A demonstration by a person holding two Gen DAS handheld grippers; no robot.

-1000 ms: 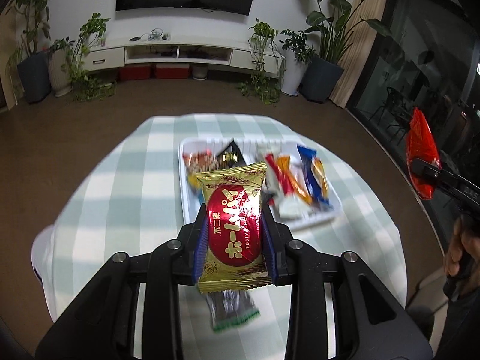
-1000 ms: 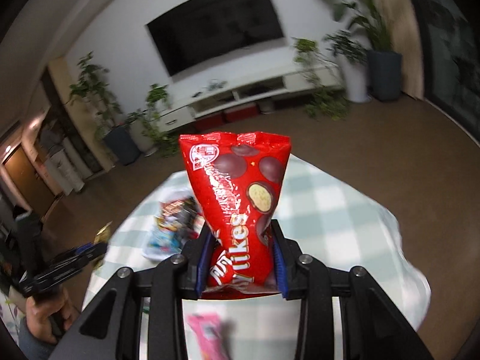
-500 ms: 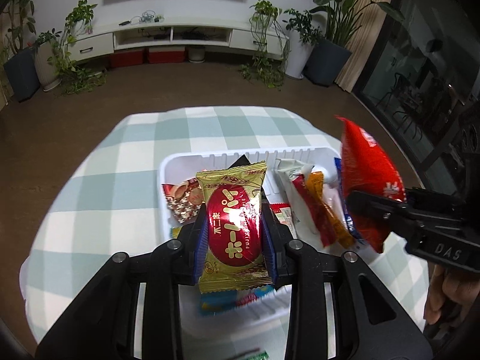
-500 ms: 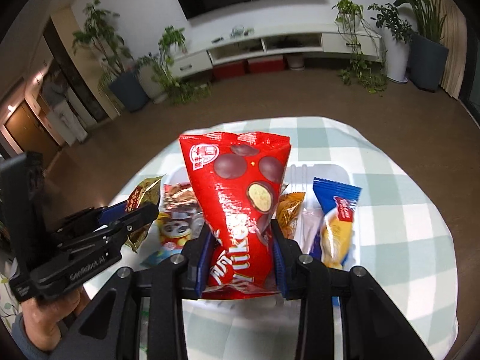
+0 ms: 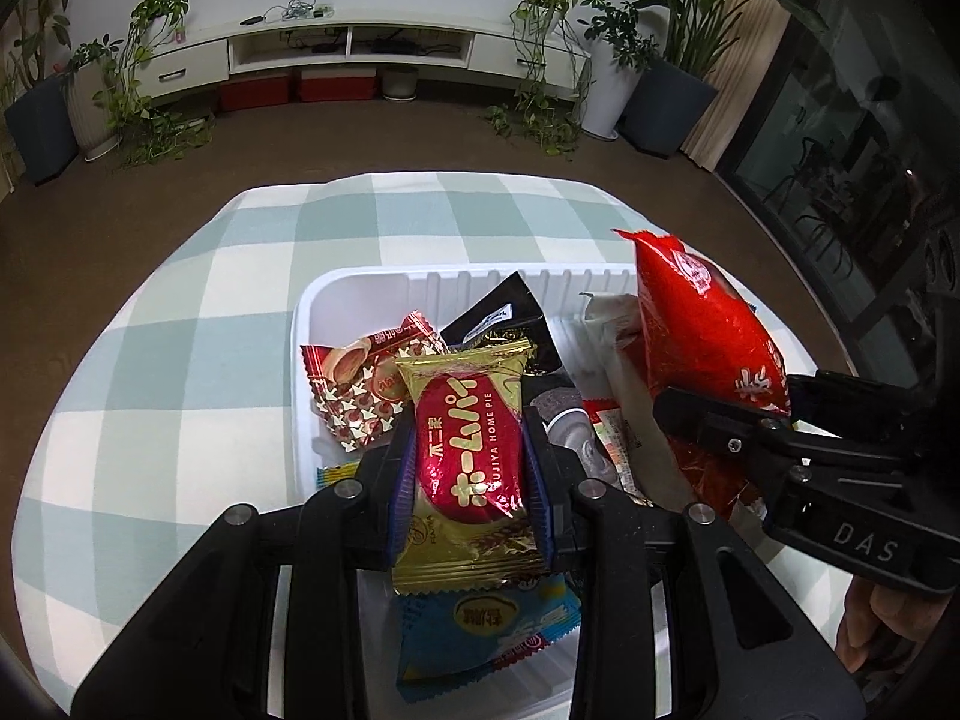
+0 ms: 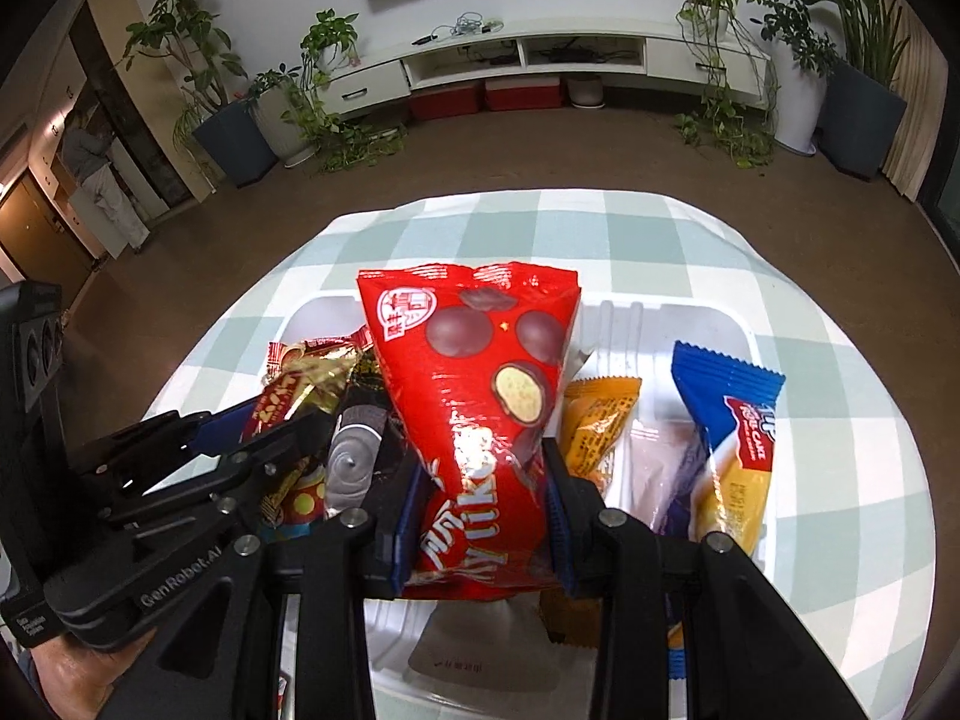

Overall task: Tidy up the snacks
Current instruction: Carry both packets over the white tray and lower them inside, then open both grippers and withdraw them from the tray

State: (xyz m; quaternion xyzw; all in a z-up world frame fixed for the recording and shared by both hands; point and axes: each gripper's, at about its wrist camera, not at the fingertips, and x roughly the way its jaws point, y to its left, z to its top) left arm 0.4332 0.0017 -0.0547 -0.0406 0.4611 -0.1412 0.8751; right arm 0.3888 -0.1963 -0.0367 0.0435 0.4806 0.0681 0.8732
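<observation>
The left tool (image 5: 469, 468) points steeply down and forward, its two blue-padded fingers (image 5: 403, 483) pressed against the sides of a gold and red packet (image 5: 467, 456) that stands upright between them. The right tool (image 6: 480, 507) tilts down at much the same angle, its fingers (image 6: 407, 525) clamped on the lower part of a red bag (image 6: 474, 396). The two tools sit close side by side. A hand (image 5: 882, 630) wraps the right tool's grip; another hand (image 6: 66, 678) holds the left tool from below.
</observation>
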